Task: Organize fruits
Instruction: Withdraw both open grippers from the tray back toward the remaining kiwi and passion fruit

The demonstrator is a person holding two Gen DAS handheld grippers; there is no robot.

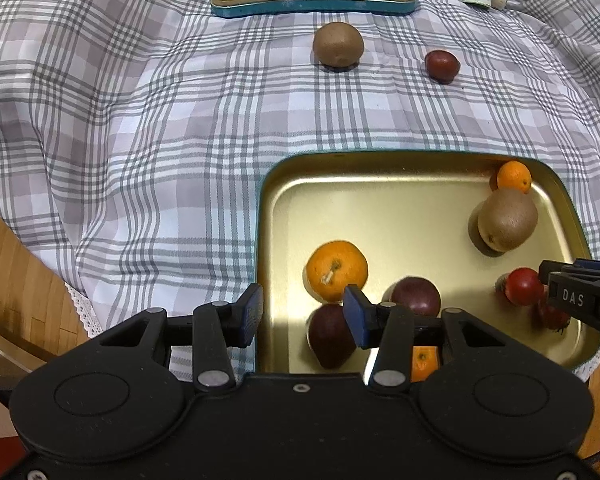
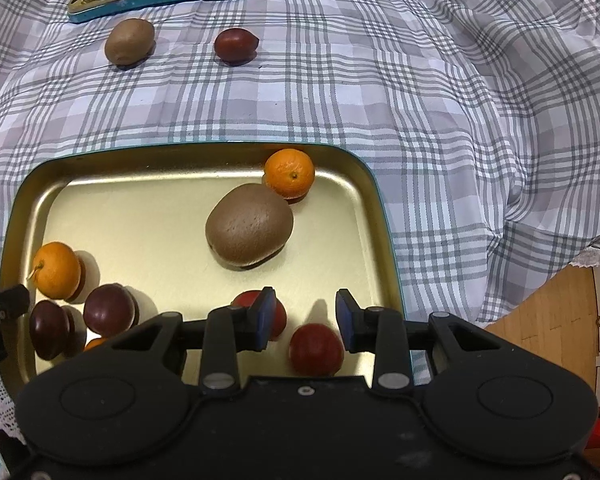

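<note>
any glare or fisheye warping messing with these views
Left wrist view: a bright glare patch on the gold tray beside the left claw, and the plaid tablecloth lines bow outward. Right wrist view: softer sheen on the tray, fruit shadows fall rightward, the kiwi in the tray looks sharp.
</note>
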